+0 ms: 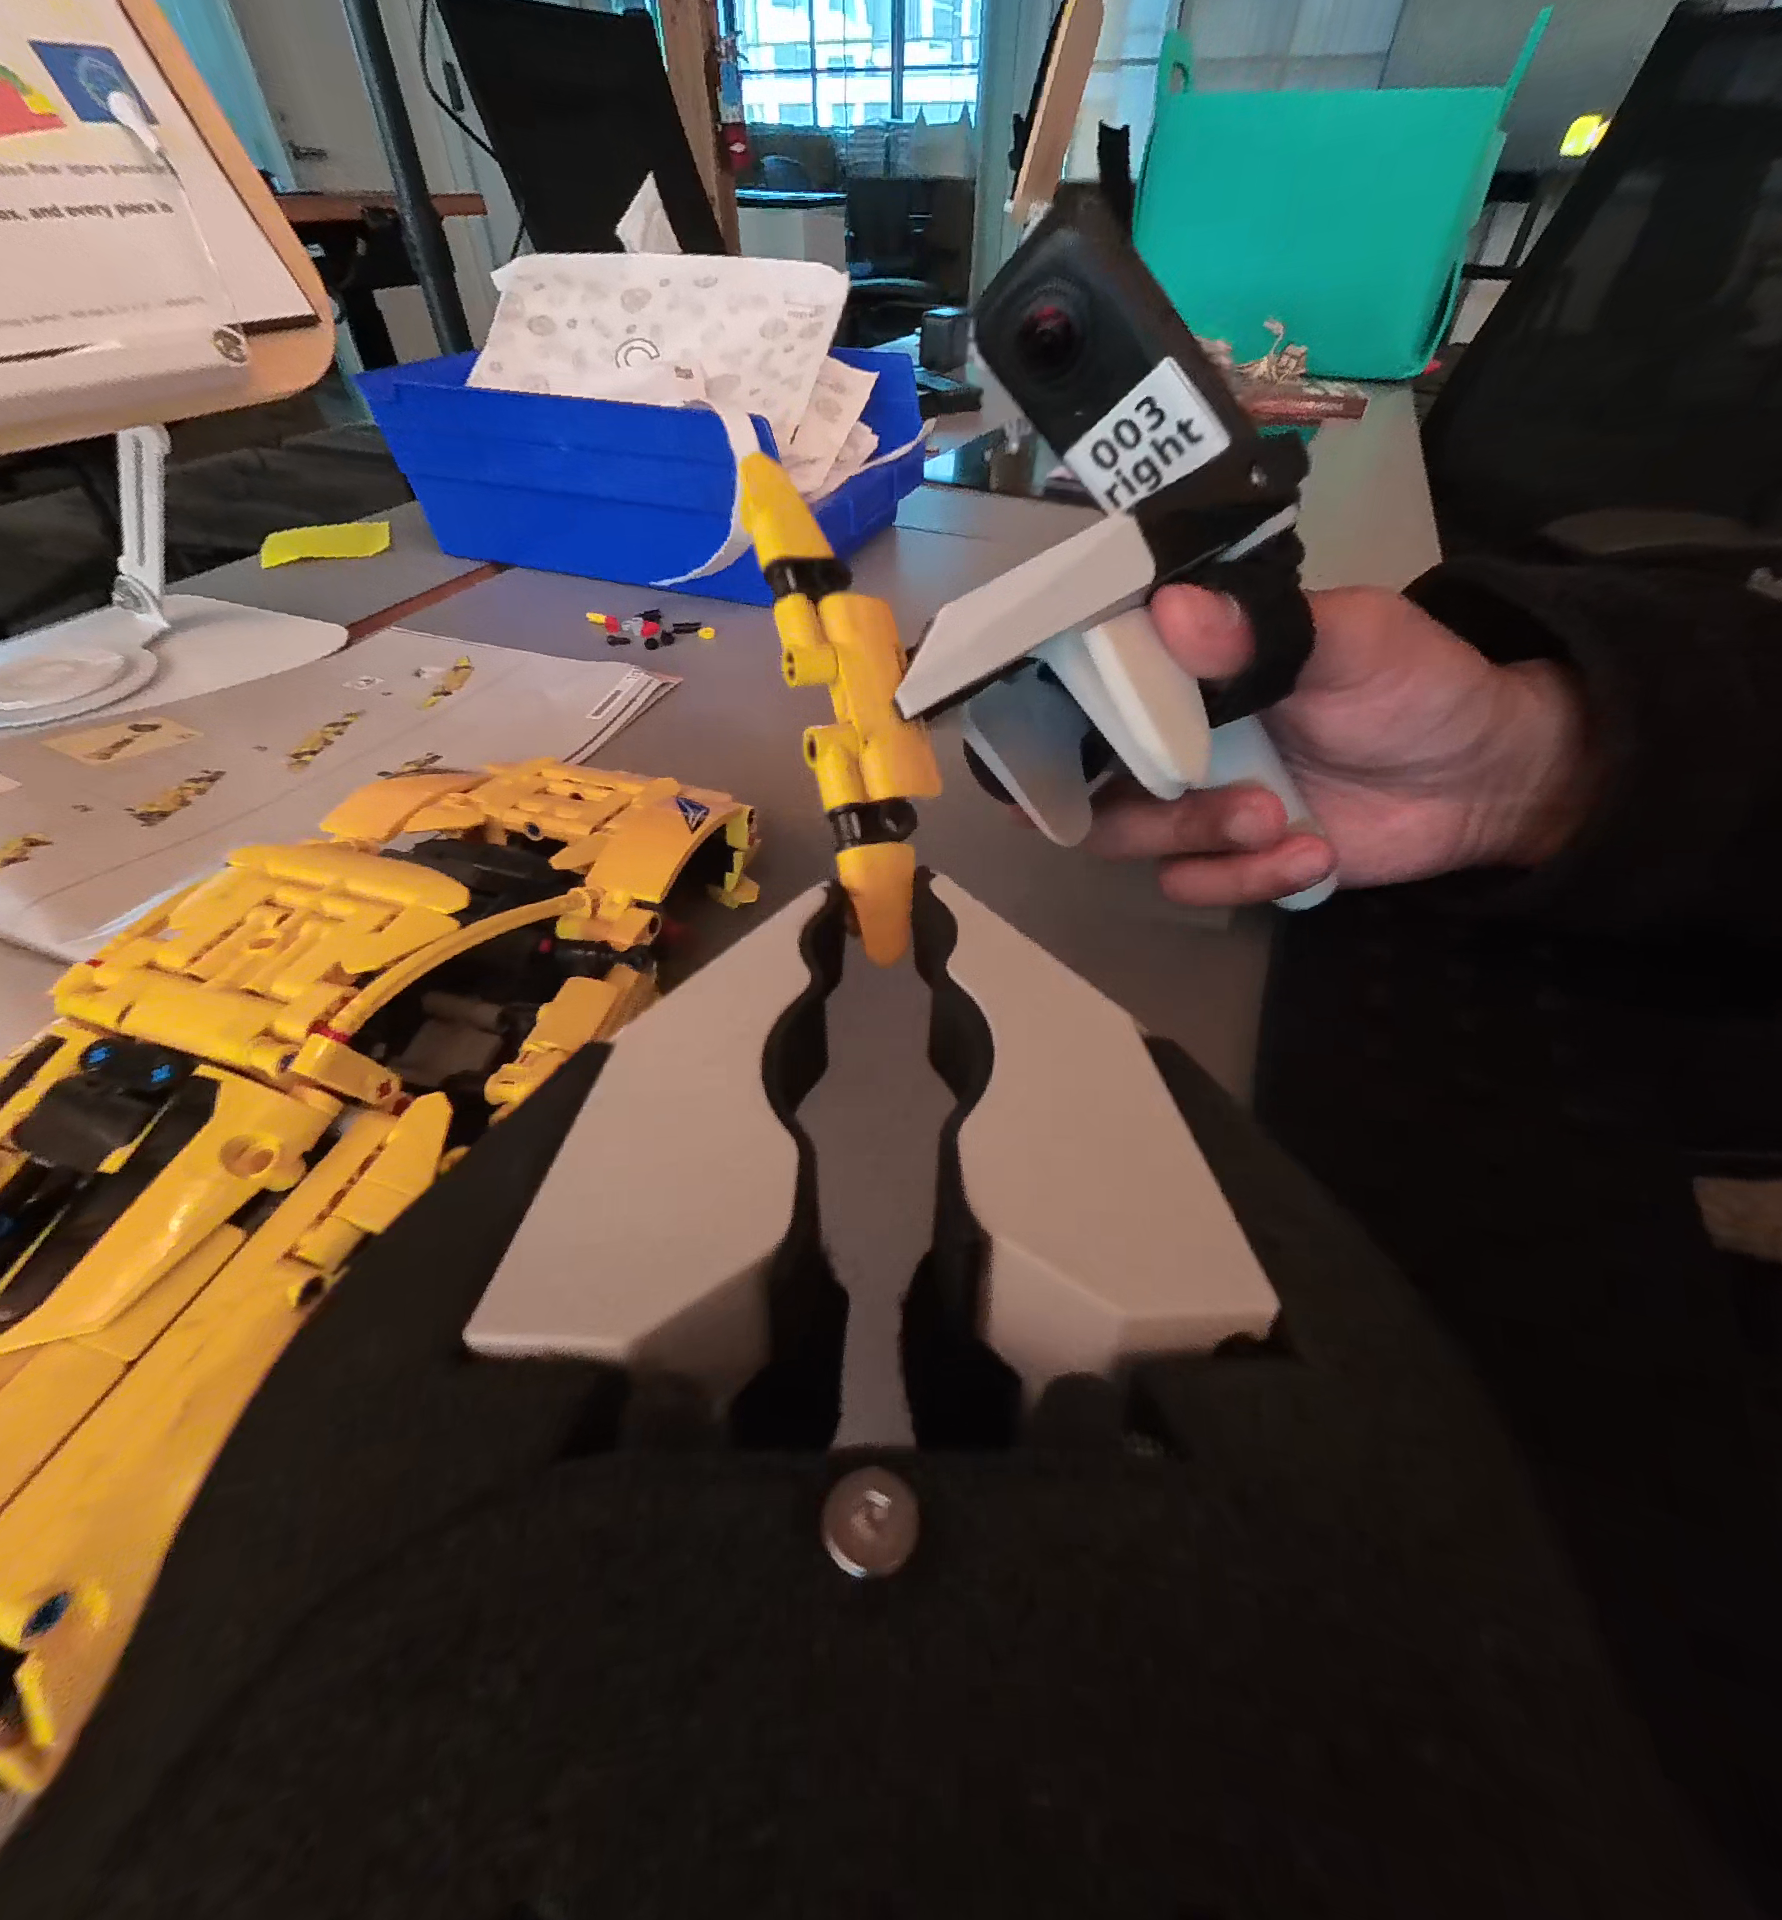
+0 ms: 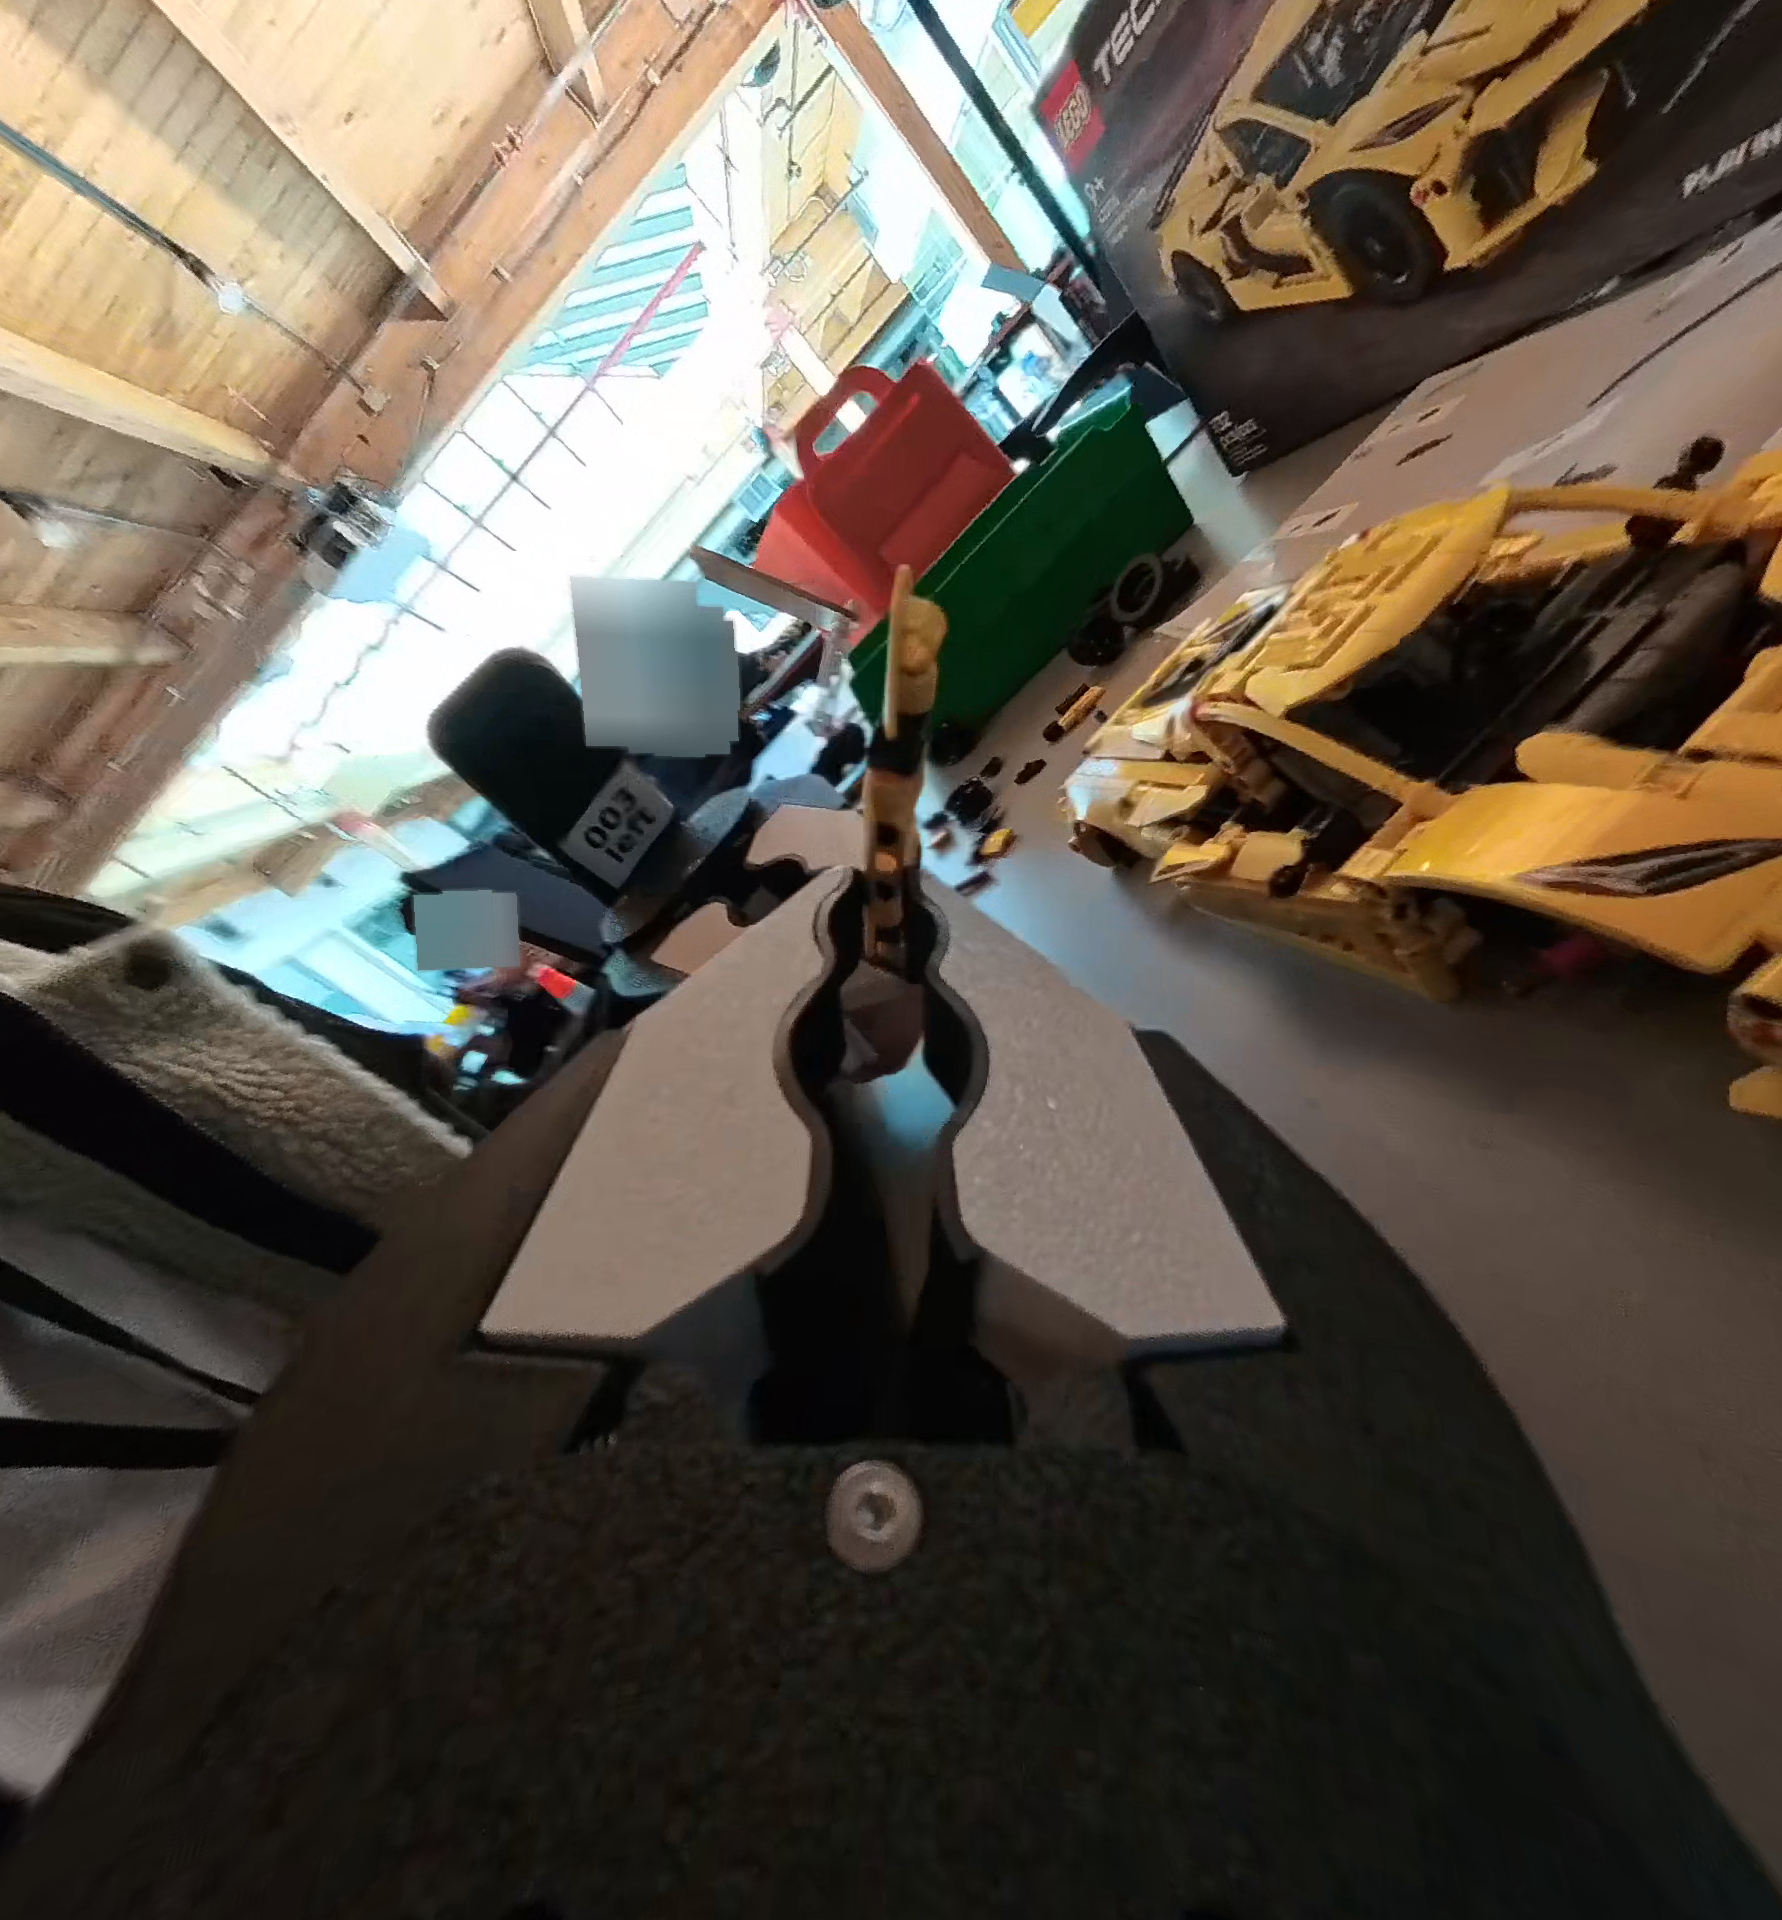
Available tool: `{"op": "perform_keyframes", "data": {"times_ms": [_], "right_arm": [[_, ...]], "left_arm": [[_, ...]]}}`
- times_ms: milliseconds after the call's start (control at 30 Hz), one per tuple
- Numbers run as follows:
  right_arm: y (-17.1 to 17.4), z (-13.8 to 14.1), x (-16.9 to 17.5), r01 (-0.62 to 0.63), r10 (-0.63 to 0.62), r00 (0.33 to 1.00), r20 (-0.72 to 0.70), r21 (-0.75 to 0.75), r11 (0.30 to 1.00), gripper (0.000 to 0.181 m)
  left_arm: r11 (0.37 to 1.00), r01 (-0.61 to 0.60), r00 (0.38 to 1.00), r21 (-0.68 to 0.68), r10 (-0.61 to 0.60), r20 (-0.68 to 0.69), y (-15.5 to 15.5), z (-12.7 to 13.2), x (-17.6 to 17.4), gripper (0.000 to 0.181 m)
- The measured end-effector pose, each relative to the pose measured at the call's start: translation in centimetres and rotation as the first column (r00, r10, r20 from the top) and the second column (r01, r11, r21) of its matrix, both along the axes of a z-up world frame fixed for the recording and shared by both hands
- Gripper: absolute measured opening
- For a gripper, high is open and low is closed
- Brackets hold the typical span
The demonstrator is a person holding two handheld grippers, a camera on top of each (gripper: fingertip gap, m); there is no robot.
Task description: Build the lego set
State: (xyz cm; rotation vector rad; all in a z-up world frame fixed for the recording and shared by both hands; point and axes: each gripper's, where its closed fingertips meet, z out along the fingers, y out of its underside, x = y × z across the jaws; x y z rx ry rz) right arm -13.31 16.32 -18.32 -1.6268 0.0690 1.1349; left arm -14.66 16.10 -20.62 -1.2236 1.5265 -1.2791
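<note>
Both my tongs pinch the same piece: my left gripper [image 1: 879, 894] has its tips pressed on the lower yellow end of a long lego assembly [image 1: 845, 707], and my right gripper [image 1: 923, 691] clamps its middle from the side, held by a hand [image 1: 1386, 748] in a dark sleeve. From my right wrist camera the right gripper [image 2: 887, 914] has its jaws pressed together on the assembly [image 2: 897, 748], which rises straight ahead beyond the tips.

Writing: a white label sits on the black camera body of the right gripper, a similar label on the left one, a printed sheet stands on a tilted board [image 1: 87, 208], and the set's dark box [image 2: 1438, 208] carries a brand mark and a picture of a yellow car. I leave the words unread.

My assembly is held in the air above the grey table [image 1: 1074, 935], its long axis near upright, leaning slightly left at the top. It is slim, yellow beams joined by black connectors, with tapered yellow ends.

Left of it on the table lies the partly built yellow car [image 1: 295, 1039], with black inner parts, on an open instruction booklet [image 1: 243, 727]. Behind stands a blue bin [image 1: 575, 478] of paper bags.
</note>
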Motion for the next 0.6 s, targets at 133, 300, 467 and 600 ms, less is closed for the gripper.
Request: {"op": "perform_keyframes", "data": {"times_ms": [133, 300, 467, 600], "right_arm": [[0.1, -0.1, 0.0, 0.099, -0.149, 0.910, 0.387, 0.145, 0.984, 0.002], [-0.2, -0.3, 2.0, 0.042, -0.466, 0.203, 0.861, 0.468, 0.883, 0.001], [-0.5, -1.1, 0.6, -0.157, -0.543, -0.168, 0.823, 0.522, 0.839, 0.001], [-0.6, -0.8, 0.3, -0.164, -0.557, -0.117, 0.822, 0.537, 0.827, 0.001]], "left_arm": [[0.999, -0.003, 0.999, -0.047, 0.001, -0.039, 0.1, -0.7, 0.2, 0.013], [0.943, 0.032, 0.999, -0.332, -0.016, 0.051, 1.6, 1.5, -0.7, 0.022], [0.886, 0.121, 0.984, -0.448, -0.049, 0.169, 1.9, 3.6, -1.4, 0.029], [0.905, 0.171, 0.969, -0.389, -0.082, 0.234, 0.8, 4.6, -1.8, 0.030]]}}
